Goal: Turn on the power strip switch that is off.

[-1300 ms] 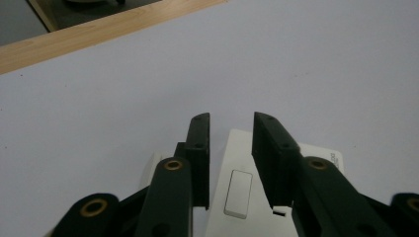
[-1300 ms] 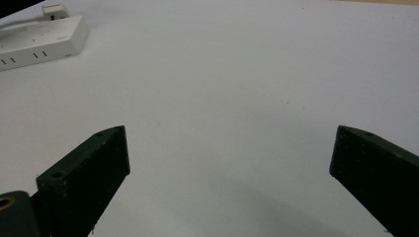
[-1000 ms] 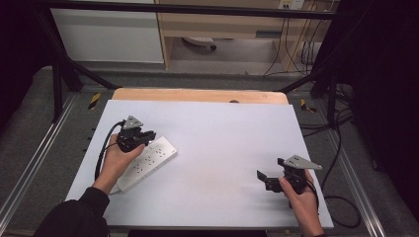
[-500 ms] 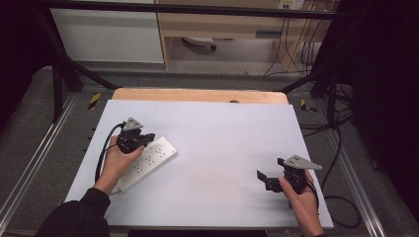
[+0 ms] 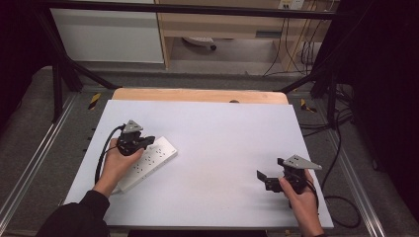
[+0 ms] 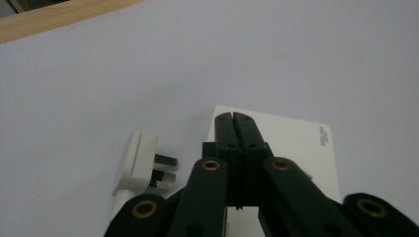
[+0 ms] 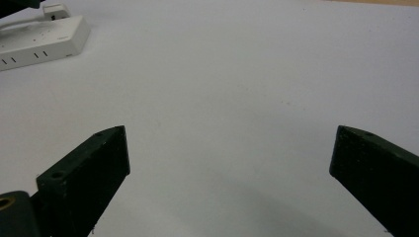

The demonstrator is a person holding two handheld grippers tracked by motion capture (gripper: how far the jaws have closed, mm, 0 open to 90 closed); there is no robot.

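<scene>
The left claw (image 5: pixel 148 141) sits over the far end of a white power strip (image 5: pixel 155 159), at about 9 o'clock on the table (image 5: pixel 222 128). In the left gripper view the two black jaws are pressed flat together with nothing between them, their tips above the strip's top face (image 6: pixel 296 143). A white plug (image 6: pixel 136 160) lies on the table just beside the strip, at the 9 o'clock side of the jaws in that view, its metal pins pointing toward them. The strip lies slantwise on the table, one end toward 1 o'clock, the other running back under the left hand (image 5: pixel 116 165) toward 7 o'clock.

The right claw (image 5: pixel 262 178) rests low near the table's edge at about 4 o'clock, well apart from the strip. Its jaws are spread wide, with bare table between them in the right gripper view (image 7: pixel 227 163). The strip (image 7: pixel 44 37) shows far off at 10 o'clock in that view. The right hand (image 5: pixel 299 200) grips the tool from behind.
</scene>
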